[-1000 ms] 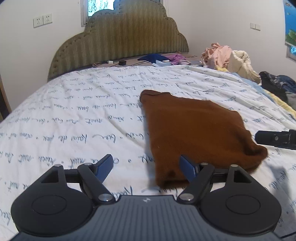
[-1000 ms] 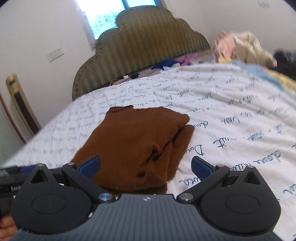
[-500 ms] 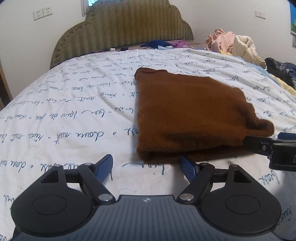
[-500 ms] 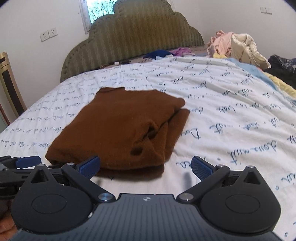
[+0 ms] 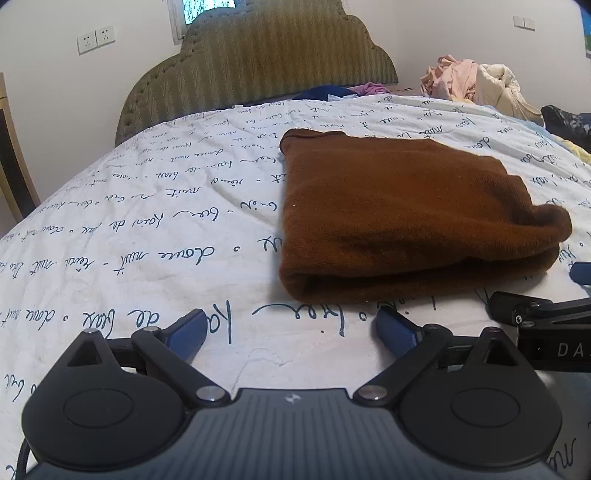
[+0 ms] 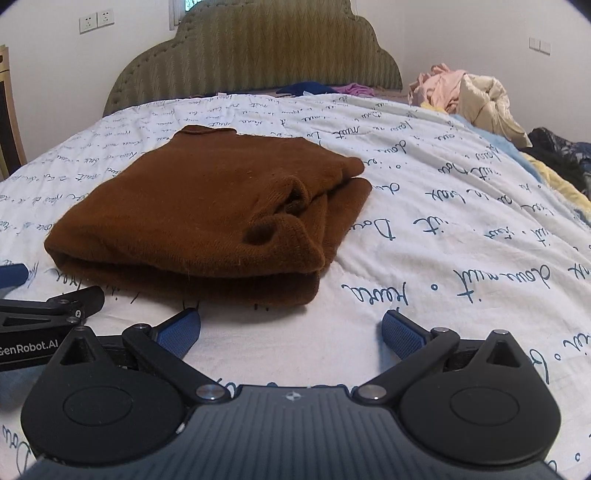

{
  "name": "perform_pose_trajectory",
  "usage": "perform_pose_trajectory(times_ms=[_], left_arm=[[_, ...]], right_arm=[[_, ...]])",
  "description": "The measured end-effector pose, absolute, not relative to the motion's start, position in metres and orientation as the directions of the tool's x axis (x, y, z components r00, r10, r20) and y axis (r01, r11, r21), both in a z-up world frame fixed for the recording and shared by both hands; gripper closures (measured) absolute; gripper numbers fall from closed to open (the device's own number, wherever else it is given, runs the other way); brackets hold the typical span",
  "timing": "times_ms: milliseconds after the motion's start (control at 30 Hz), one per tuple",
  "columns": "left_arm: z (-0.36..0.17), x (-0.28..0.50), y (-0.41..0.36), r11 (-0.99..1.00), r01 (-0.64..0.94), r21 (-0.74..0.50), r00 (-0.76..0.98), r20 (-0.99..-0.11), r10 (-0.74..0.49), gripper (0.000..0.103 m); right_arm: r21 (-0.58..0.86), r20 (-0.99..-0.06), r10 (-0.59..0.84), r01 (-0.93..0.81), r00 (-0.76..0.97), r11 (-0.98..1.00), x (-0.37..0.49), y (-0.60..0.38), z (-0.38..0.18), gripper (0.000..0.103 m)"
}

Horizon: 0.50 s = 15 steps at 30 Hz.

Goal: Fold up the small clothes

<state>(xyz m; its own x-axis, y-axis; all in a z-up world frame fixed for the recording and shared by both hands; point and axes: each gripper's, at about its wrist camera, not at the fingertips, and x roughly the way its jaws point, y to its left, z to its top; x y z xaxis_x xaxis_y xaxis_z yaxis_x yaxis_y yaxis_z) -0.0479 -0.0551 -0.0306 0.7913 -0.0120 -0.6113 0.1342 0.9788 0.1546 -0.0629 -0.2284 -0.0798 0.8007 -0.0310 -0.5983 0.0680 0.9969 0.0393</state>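
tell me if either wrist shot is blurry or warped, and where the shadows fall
Left wrist view: sharp, fisheye bends the headboard, dark corners. Right wrist view: equally sharp and curved; soft shadow under the brown garment's near edge; window blown out.

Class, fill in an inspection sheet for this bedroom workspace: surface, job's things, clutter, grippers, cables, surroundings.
Surface: white bedspread printed with dark script, lightly wrinkled.
Job's things: one brown knit garment, folded in layers, flat on the bedspread.
Clutter: pile of clothes at the far right of the bed; blue and purple items near the headboard.
Grippers: left gripper open, jaws just opened wider, nothing between them; right gripper open and empty; both short of the garment's near edge.
Cables: a dark cable at the left gripper's lower left.
Surroundings: green padded headboard, wall sockets, window.
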Motion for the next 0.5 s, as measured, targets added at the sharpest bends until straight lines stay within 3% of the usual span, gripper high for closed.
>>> perform_pose_trajectory(times_ms=[500], left_arm=[[-0.0316,-0.046,-0.0481,0.987,0.116,0.111,0.784,-0.621,-0.022,0.0]], right_arm=[[0.071,-0.592,-0.011,0.065,0.806,0.995,-0.0638,-0.2339,-0.0809,0.0]])
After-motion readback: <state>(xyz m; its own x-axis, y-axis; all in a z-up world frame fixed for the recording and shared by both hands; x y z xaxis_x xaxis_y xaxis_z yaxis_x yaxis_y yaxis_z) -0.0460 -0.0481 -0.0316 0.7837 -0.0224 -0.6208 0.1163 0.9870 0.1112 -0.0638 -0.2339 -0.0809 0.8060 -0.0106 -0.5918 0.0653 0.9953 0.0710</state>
